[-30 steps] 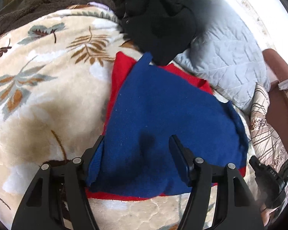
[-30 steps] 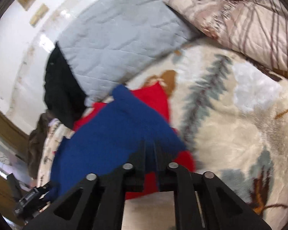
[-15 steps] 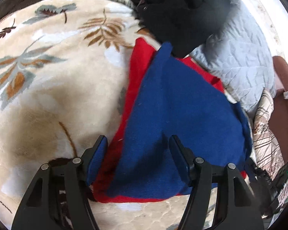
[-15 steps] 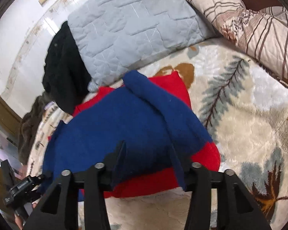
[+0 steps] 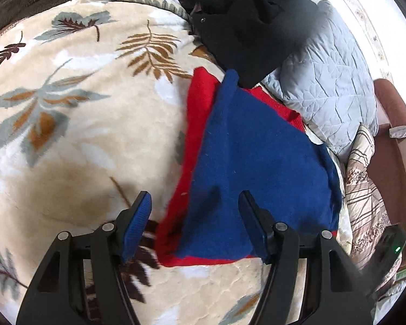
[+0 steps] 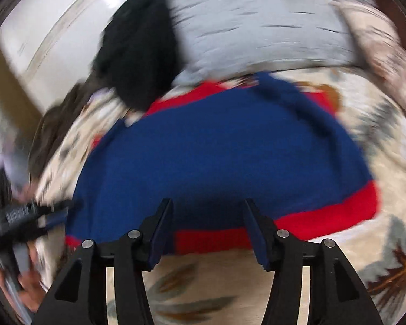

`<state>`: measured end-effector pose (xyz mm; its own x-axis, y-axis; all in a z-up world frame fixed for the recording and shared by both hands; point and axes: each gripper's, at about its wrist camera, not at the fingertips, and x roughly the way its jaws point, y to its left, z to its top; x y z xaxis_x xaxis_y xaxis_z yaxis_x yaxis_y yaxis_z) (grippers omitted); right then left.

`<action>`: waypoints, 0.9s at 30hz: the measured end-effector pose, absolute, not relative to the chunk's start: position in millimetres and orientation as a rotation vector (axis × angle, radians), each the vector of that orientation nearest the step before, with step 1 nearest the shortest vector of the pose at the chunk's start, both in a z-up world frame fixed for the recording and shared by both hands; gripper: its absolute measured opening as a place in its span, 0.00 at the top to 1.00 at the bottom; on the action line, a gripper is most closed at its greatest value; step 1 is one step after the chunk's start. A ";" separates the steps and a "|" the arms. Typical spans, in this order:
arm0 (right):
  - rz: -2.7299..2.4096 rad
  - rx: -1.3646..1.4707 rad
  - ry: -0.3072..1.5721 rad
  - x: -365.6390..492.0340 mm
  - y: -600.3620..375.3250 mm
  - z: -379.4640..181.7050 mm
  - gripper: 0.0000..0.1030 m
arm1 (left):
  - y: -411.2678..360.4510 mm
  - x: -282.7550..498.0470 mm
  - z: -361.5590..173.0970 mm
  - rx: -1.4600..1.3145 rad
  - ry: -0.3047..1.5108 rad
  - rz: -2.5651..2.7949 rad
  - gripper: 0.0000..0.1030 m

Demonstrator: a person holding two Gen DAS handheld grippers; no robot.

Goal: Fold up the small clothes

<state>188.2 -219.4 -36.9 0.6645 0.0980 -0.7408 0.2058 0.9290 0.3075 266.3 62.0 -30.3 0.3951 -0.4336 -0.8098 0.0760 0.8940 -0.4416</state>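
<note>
Closest to the left wrist camera, the left claw (image 5: 195,211) is spread wide with nothing between its fingers; its blue-padded left finger (image 5: 138,219) hangs over the leaf-print blanket (image 5: 75,124), while the right finger sits over the near edge of the blue garment (image 5: 257,168). Same deal on the other side: the right claw (image 6: 207,222) is spread too, empty, poised over the near hem of the blue garment (image 6: 219,157), though that view is pretty motion-blurred.

The blue piece lies flat on top of a red garment (image 5: 200,108), which peeks out along the left side, the near edge and a bit at the far corner. In the right wrist view the red garment (image 6: 333,214) shows as a strip along the near and right edges. Both are lying on the blanket covering the bed.

Further back there's a black clothing heap (image 5: 246,19) touching the far tip of the blue piece, a grey quilted pillow (image 5: 330,81) beside it, and a striped pillow (image 5: 365,189) off to the right.
</note>
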 end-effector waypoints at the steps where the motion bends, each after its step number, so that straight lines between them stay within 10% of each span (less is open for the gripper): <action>1: -0.034 0.338 0.873 193.3 -204.6 -40.6 0.45 | 63.2 269.9 -32.2 -0.362 1.146 -0.341 0.36; 27: 0.178 -0.543 0.729 198.3 -2.4 -71.4 0.31 | 56.9 389.8 -53.9 -0.480 1.489 -0.519 0.36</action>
<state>198.3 -2.4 -71.4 0.7382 -0.0301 -0.6739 -0.3380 0.8481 -0.4081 389.8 56.9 -53.9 0.0138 -0.5975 -0.8017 0.0300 0.8017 -0.5970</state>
